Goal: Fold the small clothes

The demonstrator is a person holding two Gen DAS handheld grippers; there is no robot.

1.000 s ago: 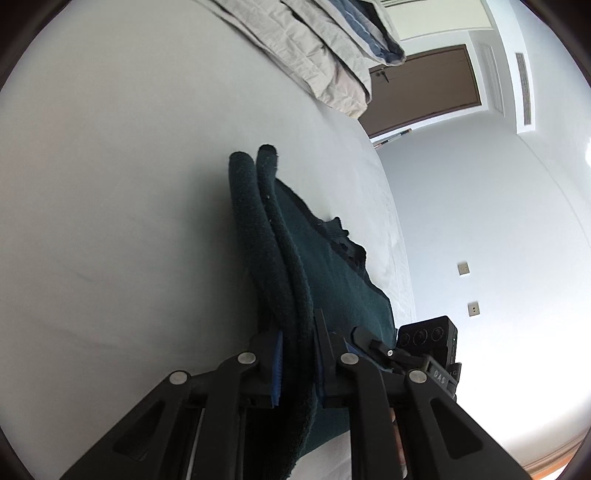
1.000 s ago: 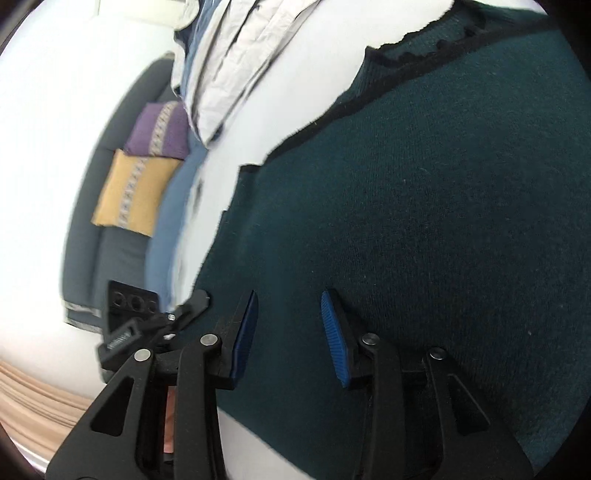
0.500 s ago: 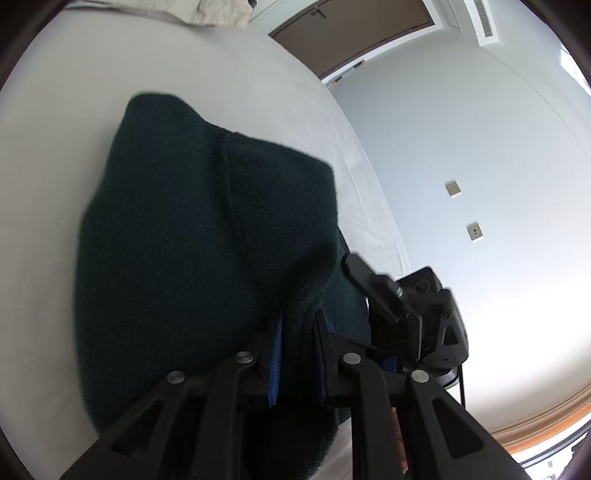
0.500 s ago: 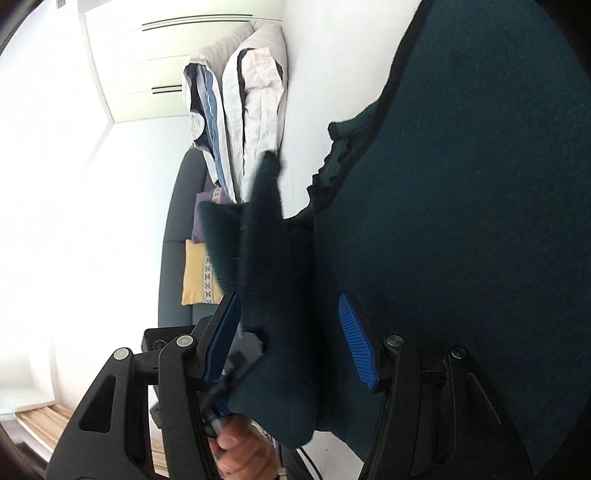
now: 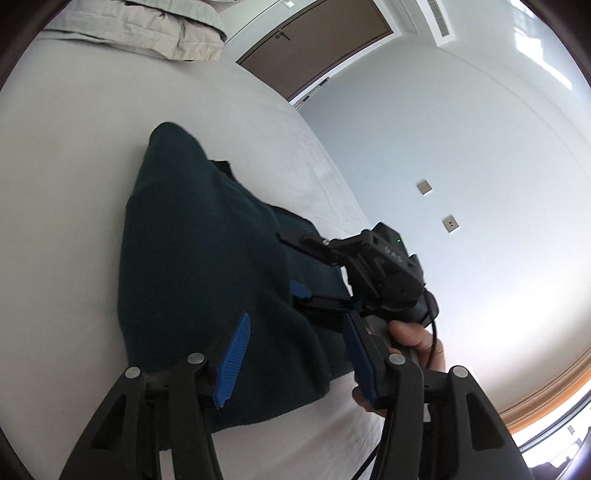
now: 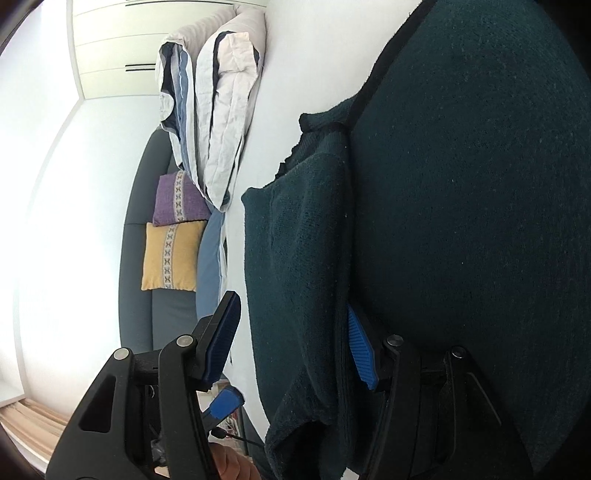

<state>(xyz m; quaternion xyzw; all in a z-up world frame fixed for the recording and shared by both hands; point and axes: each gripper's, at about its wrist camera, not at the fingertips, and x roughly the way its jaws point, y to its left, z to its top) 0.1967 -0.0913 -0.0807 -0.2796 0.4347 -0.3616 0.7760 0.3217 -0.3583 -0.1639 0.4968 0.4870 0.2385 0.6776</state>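
Note:
A dark green knit garment (image 5: 207,266) lies on the white bed (image 5: 74,155), with one side folded over onto the rest. My left gripper (image 5: 295,354) is open just above its near edge, with the cloth between the spread blue pads but not pinched. My right gripper (image 6: 291,343) is open too, and the folded flap (image 6: 295,258) lies between its pads. The garment's body (image 6: 472,206) fills the right of the right wrist view. The right gripper also shows in the left wrist view (image 5: 373,266), over the garment's right edge.
Folded pale bedding (image 5: 147,29) lies at the far end of the bed, and it also shows in the right wrist view (image 6: 218,107). A grey sofa with a purple cushion (image 6: 179,199) and a yellow cushion (image 6: 170,254) stands beside the bed. A brown door (image 5: 314,40) is beyond.
My left gripper carried the pinched edge over the garment, laid it down and opened. My right gripper stayed open, and the folded flap now lies between its pads.

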